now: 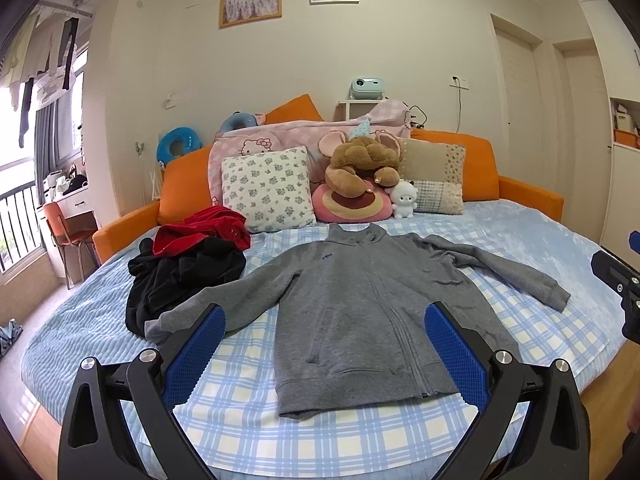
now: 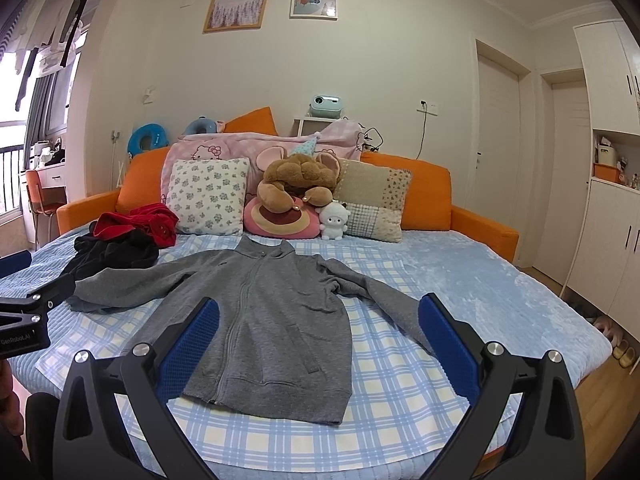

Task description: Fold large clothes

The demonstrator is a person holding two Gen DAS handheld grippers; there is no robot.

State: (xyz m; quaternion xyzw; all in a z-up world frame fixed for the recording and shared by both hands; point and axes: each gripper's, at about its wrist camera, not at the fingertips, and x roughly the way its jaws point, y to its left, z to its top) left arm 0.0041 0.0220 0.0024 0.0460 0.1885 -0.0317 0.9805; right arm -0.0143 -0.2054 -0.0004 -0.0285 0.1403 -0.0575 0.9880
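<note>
A grey zip-up jacket (image 1: 360,304) (image 2: 264,312) lies flat and face up on the checked blue sheet (image 1: 248,408), sleeves spread to both sides, hem toward me. My left gripper (image 1: 326,312) hovers open above the hem end, holding nothing. My right gripper (image 2: 320,304) is also open and empty, over the jacket's lower right side. Each gripper shows at the edge of the other's view: the right one (image 1: 624,292) at far right, the left one (image 2: 28,316) at far left.
A black garment (image 1: 176,280) and a red garment (image 1: 204,232) lie heaped by the jacket's left sleeve. Pillows and plush toys (image 1: 360,168) line the orange headboard (image 1: 480,160). Wooden floor and slippers (image 2: 620,344) lie right of the bed; a chair (image 1: 68,228) stands left.
</note>
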